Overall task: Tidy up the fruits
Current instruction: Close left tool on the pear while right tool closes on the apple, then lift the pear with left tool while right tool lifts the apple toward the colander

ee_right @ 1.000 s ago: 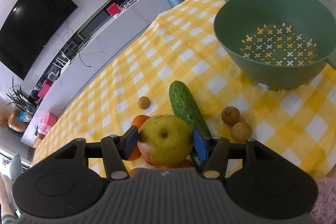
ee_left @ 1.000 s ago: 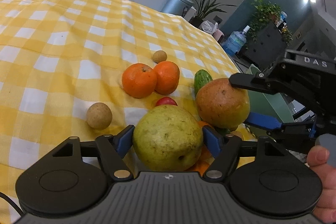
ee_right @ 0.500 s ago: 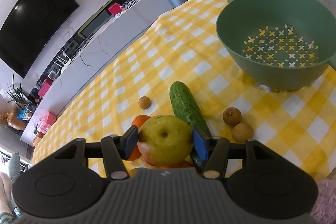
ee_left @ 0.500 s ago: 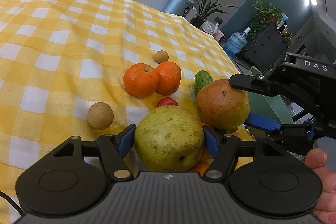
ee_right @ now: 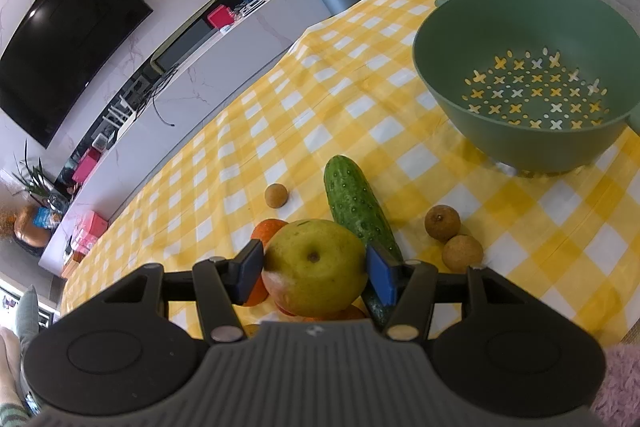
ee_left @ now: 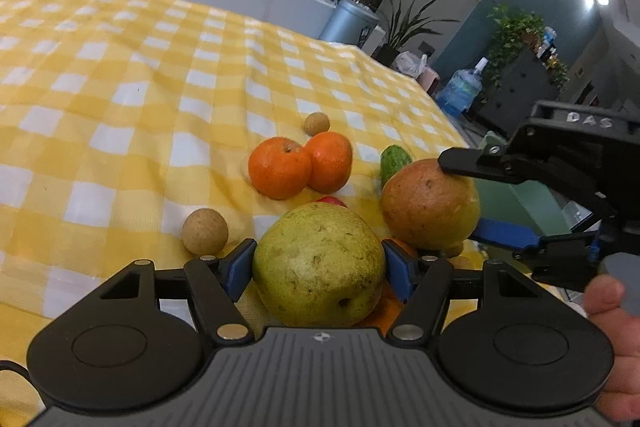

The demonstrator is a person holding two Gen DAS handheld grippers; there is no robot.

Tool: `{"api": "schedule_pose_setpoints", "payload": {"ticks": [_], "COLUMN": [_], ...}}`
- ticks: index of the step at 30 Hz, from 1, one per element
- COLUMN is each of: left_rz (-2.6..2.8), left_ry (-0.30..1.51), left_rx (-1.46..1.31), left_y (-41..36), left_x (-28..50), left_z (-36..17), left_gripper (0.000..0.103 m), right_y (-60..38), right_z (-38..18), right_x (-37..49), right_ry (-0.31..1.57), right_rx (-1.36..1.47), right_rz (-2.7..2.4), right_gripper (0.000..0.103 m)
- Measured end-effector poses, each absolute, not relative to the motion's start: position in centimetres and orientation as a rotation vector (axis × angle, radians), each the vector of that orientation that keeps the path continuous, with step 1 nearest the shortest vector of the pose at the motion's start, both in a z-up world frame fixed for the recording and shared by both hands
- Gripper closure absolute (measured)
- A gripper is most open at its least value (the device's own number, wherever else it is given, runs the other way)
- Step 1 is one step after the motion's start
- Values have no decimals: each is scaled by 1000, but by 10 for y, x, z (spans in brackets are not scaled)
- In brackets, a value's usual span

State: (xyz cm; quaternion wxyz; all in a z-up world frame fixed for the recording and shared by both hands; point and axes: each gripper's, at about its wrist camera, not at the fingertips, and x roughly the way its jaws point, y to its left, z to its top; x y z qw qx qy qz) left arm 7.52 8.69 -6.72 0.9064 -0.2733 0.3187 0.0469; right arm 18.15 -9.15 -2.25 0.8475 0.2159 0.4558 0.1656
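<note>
My left gripper [ee_left: 318, 265] is shut on a green-yellow pear [ee_left: 320, 263] and holds it above the yellow checked cloth. My right gripper [ee_right: 314, 273] is shut on a yellow-red apple [ee_right: 316, 271]; it also shows in the left wrist view [ee_left: 464, 199] with the apple [ee_left: 430, 203]. Two oranges [ee_left: 300, 165], a cucumber [ee_right: 356, 203] and several small brown longans [ee_right: 452, 239] lie on the cloth. A green colander bowl [ee_right: 452, 83] stands empty at the right.
One longan [ee_left: 205, 231] lies left of my left gripper, another [ee_left: 317, 123] behind the oranges. A small red fruit [ee_left: 334, 202] peeks out behind the pear. The table edge drops off at the right, beyond the bowl.
Both grippers have lifted slightly with their fruits still held. The fruits on the cloth have not moved.
</note>
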Motion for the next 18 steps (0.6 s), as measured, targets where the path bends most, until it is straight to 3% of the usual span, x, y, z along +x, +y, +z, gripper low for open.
{"api": "schedule_pose_setpoints", "payload": {"ticks": [7,8,9,10,16,18], "left_rz": [106,118,128,139,204,205], "left_ry": [591,582,577,571,581,587], "left_rx": [-602,-612,-620,-629,-666,-671], "left_y": [97,101,103,107,127,129], "left_x": [57,53,50,47,39,39], "left_z": [-52,-49,-47,-45,-46,-48], "left_gripper": [26,26,26,26,26,26], "right_y": [-98,-99,-100,-102,-89,-92], "right_z": [-20,-18,-15,-11,-12,-19], "right_x": [180,178,176,174,175,179], "right_ry": [932,921,896,869,899,934], "right_rx": [497,498,505,525,483,524], "right_rz": [376,380,390,417,413,421], "right_gripper": [54,68,92,94,89,73]}}
